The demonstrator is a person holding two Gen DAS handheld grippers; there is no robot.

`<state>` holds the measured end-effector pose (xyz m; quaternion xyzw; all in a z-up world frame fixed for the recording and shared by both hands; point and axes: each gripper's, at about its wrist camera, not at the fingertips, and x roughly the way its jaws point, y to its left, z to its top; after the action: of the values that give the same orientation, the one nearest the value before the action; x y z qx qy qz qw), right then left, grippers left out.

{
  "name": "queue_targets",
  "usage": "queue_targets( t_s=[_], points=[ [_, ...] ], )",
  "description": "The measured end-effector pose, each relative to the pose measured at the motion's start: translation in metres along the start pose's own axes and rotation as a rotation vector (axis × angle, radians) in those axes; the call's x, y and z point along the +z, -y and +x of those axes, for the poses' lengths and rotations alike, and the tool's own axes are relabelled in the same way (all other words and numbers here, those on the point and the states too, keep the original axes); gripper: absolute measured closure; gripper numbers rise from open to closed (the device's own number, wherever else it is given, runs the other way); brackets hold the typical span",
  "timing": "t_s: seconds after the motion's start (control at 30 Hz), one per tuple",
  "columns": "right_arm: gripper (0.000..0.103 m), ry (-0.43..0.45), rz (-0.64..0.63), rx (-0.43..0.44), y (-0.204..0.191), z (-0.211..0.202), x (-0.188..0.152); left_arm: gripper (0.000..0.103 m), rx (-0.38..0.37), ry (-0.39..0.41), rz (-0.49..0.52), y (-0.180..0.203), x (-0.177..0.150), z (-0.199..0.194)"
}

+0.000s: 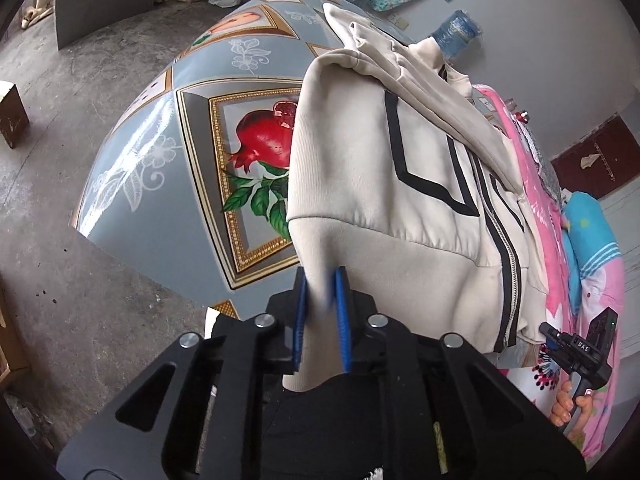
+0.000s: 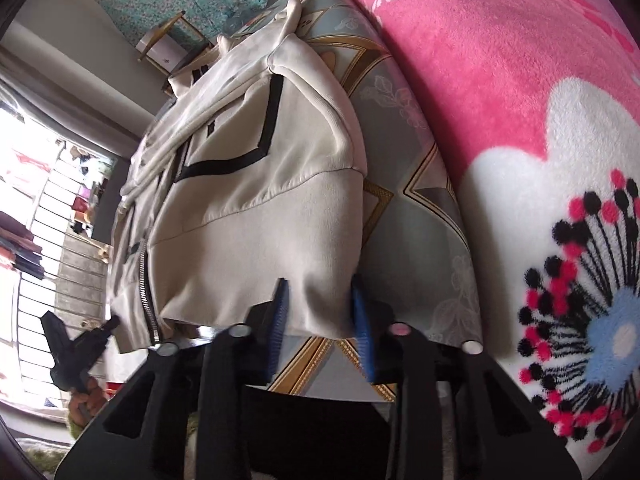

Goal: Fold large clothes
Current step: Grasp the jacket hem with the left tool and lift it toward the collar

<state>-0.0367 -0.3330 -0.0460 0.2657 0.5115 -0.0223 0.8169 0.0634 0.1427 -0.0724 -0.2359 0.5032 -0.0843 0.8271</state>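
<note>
A cream zip-up jacket (image 1: 400, 200) with black stripes lies on the table, its sleeves folded over its front and its hem hanging towards me. My left gripper (image 1: 322, 312) is shut on the left corner of that hem, with cloth bunched between the blue pads. In the right wrist view the same jacket (image 2: 260, 220) shows its zipper at the left. My right gripper (image 2: 320, 324) holds the hem's right corner, which fills the gap between the pads. The other gripper shows at each view's edge: the right gripper (image 1: 580, 344) in a hand, the left gripper (image 2: 76, 344).
The table wears a glossy grey-blue cloth (image 1: 180, 152) printed with fruit and gold frames. A pink flowered blanket (image 2: 500, 80) lies beside the jacket on the right. Concrete floor (image 1: 80, 280) lies to the left, with a wooden box (image 1: 12, 112). A blue bottle (image 1: 456, 34) stands behind the jacket.
</note>
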Motion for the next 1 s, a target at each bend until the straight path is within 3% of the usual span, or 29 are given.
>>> queue_targets(
  t_s=[0.03,0.1,0.23,0.33,0.4,0.53,0.7,0.8,0.9,0.97,1.0],
  points=[
    [0.091,0.003,-0.008,-0.009,-0.003,0.001,0.001,0.097,0.01,0.011,0.019,0.003,0.0,-0.002],
    [0.094,0.028,-0.018,-0.013,-0.011,-0.008,0.005,0.099,0.041,0.044,0.078,0.014,0.002,-0.015],
    [0.096,0.183,-0.089,-0.04,-0.036,-0.077,0.012,0.099,-0.059,0.131,0.142,0.04,0.023,-0.083],
    [0.098,0.238,-0.122,-0.051,-0.046,-0.112,0.009,0.099,-0.047,0.152,0.201,0.057,0.027,-0.112],
    [0.098,0.19,-0.112,-0.066,-0.037,-0.102,0.004,0.099,0.019,0.119,0.224,0.055,0.023,-0.104],
    [0.098,0.002,-0.027,-0.092,-0.003,-0.039,-0.01,0.099,0.102,-0.097,0.163,0.015,0.005,-0.036],
    [0.098,0.05,-0.029,-0.059,-0.006,-0.057,-0.003,0.099,0.085,-0.056,0.192,0.019,0.003,-0.049],
    [0.098,-0.013,-0.019,-0.061,0.004,-0.038,-0.001,0.098,0.098,-0.108,0.209,0.015,0.001,-0.033],
    [0.082,-0.062,0.006,-0.07,0.01,-0.028,-0.007,0.096,0.083,-0.142,0.175,0.005,-0.007,-0.028],
    [0.059,-0.055,0.009,-0.052,0.01,-0.03,-0.011,0.095,0.059,-0.135,0.161,0.001,-0.012,-0.03],
    [0.055,-0.049,0.009,-0.049,0.01,-0.03,-0.011,0.093,0.051,-0.135,0.154,0.0,-0.013,-0.031]
  ],
)
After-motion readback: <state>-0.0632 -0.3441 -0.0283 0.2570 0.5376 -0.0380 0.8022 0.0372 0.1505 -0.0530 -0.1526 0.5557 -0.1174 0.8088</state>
